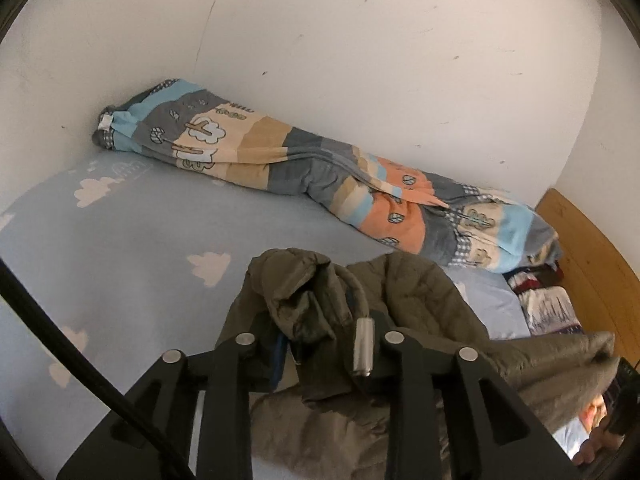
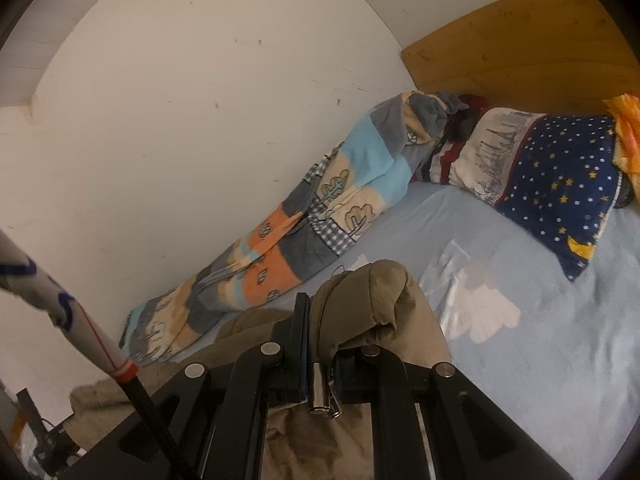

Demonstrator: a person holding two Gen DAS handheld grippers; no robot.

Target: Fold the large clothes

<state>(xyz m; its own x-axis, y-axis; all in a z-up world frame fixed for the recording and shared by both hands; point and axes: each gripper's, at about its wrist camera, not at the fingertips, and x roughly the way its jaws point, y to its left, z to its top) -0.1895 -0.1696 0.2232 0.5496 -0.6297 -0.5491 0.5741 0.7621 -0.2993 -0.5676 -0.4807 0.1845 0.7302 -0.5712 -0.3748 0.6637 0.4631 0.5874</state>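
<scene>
Along the wall lay a rolled patchwork quilt (image 1: 320,172) on the blue cloud-print sheet (image 1: 132,240). Left gripper (image 1: 316,340): jaws slightly parted, bunched olive jacket (image 1: 420,292) between them. Right gripper (image 2: 320,364): jaws clamped on a padded jacket fold, cord toggle (image 2: 318,388) hanging. Starry pillow (image 2: 560,176) rested by the wooden headboard (image 2: 520,52).
</scene>
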